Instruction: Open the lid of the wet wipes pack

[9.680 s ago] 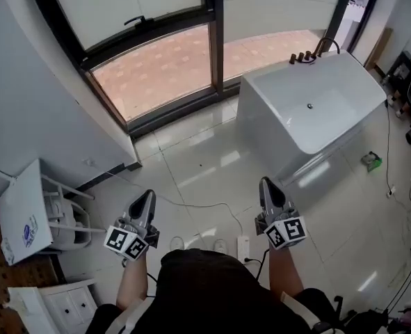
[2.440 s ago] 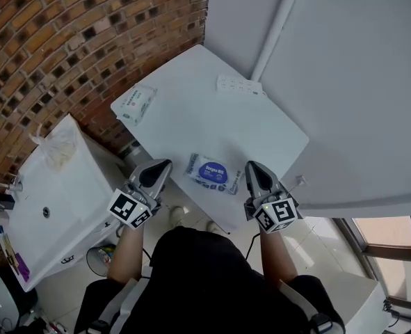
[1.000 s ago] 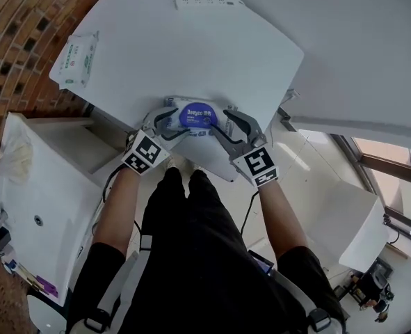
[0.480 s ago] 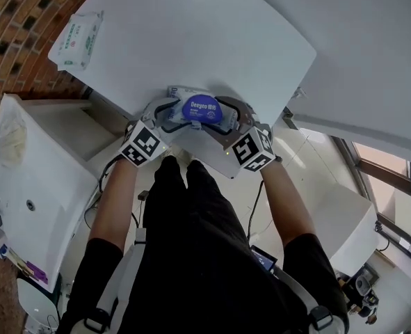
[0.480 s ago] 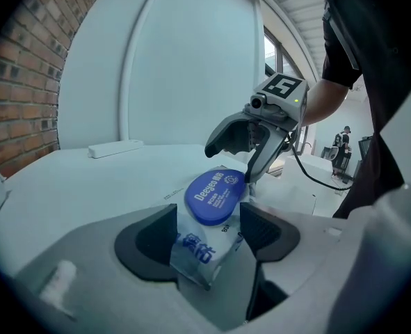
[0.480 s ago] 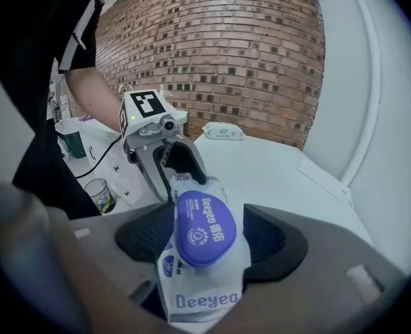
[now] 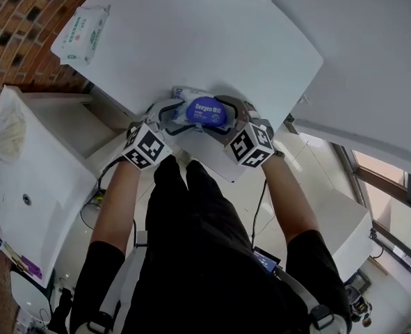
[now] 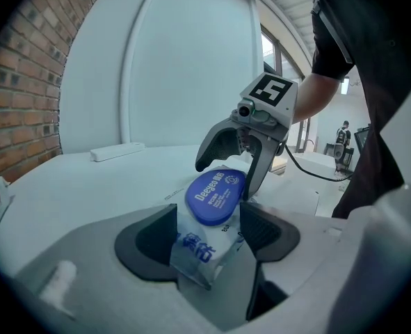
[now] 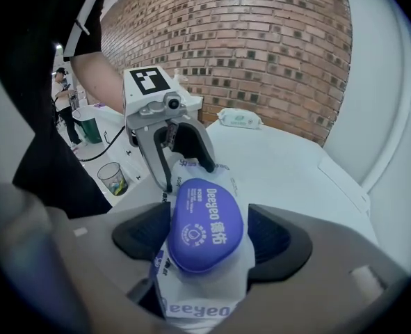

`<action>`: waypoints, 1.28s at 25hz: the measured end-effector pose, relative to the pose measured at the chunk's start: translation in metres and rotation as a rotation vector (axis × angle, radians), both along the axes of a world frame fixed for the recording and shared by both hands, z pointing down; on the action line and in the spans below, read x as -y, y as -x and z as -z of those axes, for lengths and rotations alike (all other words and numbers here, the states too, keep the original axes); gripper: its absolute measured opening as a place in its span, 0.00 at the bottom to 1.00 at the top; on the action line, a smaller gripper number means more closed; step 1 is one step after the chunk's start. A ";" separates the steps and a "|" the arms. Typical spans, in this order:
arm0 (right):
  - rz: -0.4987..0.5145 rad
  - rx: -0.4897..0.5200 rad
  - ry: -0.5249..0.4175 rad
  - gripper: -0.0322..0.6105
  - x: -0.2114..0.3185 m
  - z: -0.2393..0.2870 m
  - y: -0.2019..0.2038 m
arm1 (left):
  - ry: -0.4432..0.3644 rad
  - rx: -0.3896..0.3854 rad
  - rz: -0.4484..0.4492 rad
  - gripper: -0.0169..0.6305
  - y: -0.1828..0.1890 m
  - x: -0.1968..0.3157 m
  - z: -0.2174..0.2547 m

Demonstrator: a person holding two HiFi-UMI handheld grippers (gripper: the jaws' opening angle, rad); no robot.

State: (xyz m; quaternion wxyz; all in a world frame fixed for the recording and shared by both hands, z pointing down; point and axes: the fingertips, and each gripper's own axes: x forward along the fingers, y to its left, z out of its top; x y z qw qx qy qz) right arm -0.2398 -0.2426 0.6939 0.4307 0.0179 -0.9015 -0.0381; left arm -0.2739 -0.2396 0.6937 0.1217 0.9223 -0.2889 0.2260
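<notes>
Tilting down, left fingers (image 8: 148, 241) pinching wipes pack (image 8: 199, 248)

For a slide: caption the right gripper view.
Right gripper, jaws just opening, straddles the wet wipes pack; left gripper grips far end.

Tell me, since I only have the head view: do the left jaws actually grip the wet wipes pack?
Observer: Yes. In the left gripper view, the left gripper appears to pinch one end of the wet wipes pack.
Operator: And the right one?
Observer: The right gripper straddles the blue lid. Its jaws have just been opening, and the pads seem clear of it.
Operator: Is the lid lifted at all?
Observer: No, the right gripper view shows it lying flat and shut.
</notes>
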 end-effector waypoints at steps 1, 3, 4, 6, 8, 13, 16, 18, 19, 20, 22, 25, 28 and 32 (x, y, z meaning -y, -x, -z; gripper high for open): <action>0.003 -0.001 0.007 0.58 0.001 -0.001 0.000 | 0.000 0.001 0.001 0.48 0.000 0.000 0.000; 0.012 -0.004 0.025 0.61 0.003 -0.003 0.001 | 0.000 0.003 0.001 0.48 0.000 0.001 -0.001; 0.021 -0.007 0.039 0.61 0.004 -0.004 0.002 | 0.000 0.004 0.002 0.48 0.000 0.001 -0.001; 0.042 -0.017 0.065 0.61 0.003 -0.006 0.003 | 0.002 0.006 0.003 0.47 0.000 0.001 -0.001; 0.062 -0.028 0.085 0.61 0.002 -0.007 0.004 | 0.005 0.011 0.004 0.47 0.000 0.001 -0.002; 0.075 -0.028 0.121 0.61 0.001 -0.010 0.005 | 0.009 0.021 0.006 0.47 0.000 0.001 -0.003; 0.072 -0.017 0.153 0.60 0.000 -0.011 0.005 | 0.013 0.029 0.004 0.47 -0.001 0.001 -0.004; 0.064 -0.006 0.202 0.60 0.001 -0.011 0.005 | 0.014 0.034 0.001 0.47 0.000 0.000 -0.005; 0.059 -0.002 0.229 0.60 0.002 -0.010 0.005 | 0.014 0.037 -0.001 0.47 0.000 0.001 -0.006; 0.054 0.000 0.254 0.60 0.003 -0.010 0.005 | 0.015 0.040 -0.002 0.47 0.000 0.001 -0.006; 0.056 0.000 0.297 0.59 0.003 -0.009 0.006 | 0.020 0.048 -0.003 0.46 -0.001 0.001 -0.007; 0.064 -0.009 0.361 0.59 0.003 -0.009 0.007 | 0.027 0.056 -0.001 0.45 -0.001 0.000 -0.009; 0.066 -0.027 0.419 0.59 0.005 -0.010 0.005 | 0.030 0.054 0.004 0.44 -0.002 0.001 -0.009; 0.045 -0.025 0.508 0.59 0.008 -0.009 0.006 | 0.038 0.033 0.015 0.43 -0.001 0.003 -0.006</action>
